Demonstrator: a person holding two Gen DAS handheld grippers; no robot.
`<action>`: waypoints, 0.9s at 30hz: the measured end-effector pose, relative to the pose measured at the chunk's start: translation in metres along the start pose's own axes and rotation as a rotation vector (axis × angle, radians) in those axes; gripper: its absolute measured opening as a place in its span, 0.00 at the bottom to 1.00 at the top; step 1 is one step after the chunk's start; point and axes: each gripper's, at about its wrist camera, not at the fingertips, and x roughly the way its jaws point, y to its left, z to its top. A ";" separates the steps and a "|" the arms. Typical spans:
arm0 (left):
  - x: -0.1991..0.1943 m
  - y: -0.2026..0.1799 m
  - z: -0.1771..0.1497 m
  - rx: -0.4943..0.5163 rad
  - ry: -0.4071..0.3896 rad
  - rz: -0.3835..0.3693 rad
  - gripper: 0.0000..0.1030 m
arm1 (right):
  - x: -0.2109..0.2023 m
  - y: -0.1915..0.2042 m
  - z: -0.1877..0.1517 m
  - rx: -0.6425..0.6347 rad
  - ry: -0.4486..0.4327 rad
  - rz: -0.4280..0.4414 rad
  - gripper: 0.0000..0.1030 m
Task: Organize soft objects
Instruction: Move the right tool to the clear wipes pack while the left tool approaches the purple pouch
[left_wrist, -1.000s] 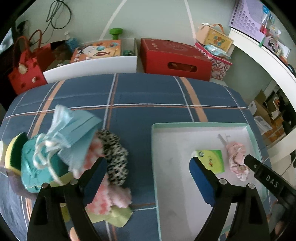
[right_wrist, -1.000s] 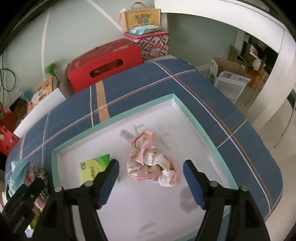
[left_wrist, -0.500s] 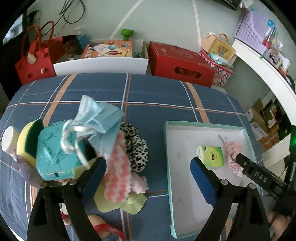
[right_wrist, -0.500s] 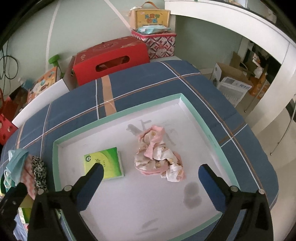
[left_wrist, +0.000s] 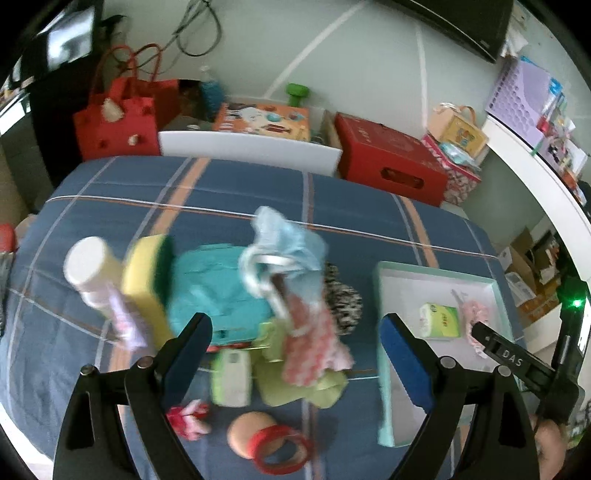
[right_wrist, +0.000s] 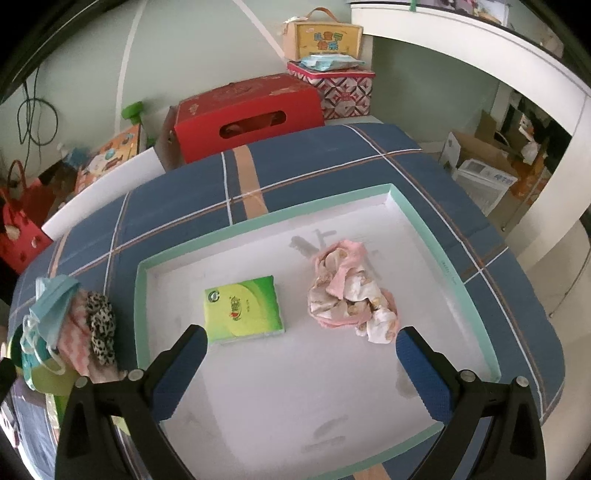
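Step, my read: between picks. Tray (right_wrist: 448, 275) already has 2 soft items, rest still in the pile.

Counter (left_wrist: 229, 192), blue plaid cloth, fills both views. Tray = mint rim, white floor, centre of right view, mid-right in left view.

Pile (left_wrist: 280, 295) sits centre of left view, left edge of right view, just beside tray, outside it: teal cloth (left_wrist: 214, 291), sponge (left_wrist: 144, 280), mask (left_wrist: 288, 243), pink knit (left_wrist: 314, 343), leopard scrunchie (right_wrist: 99, 328). Left view is motion-blurred, so overlaps are hard to call.

In tray: pink rag (right_wrist: 351, 291) right of centre, tissue pack (right_wrist: 243, 308) left of centre, apart from each other.

Left hand-held gripper (left_wrist: 295, 354): released, jaws wide, nothing between, over near edge of pile. Right hand-held gripper (right_wrist: 299, 373): released too, empty, over tray's near half.

Next, prob: left drops onto top item (mask or knit), pinches 1 piece w/o dragging neighbours, carries to tray. Loops on mask may snag.

Room: green wall, red box (right_wrist: 247, 114) behind counter, red bag (left_wrist: 114, 122) upper left, white shelf at right.
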 end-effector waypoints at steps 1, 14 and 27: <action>-0.002 0.005 -0.001 -0.009 -0.002 0.004 0.90 | 0.000 0.002 -0.001 -0.008 0.004 0.006 1.00; -0.009 0.106 -0.003 -0.256 0.005 0.120 0.90 | -0.007 0.056 -0.013 -0.117 -0.015 0.171 1.00; -0.003 0.128 -0.008 -0.346 0.015 0.148 0.90 | -0.023 0.130 -0.031 -0.276 -0.086 0.362 1.00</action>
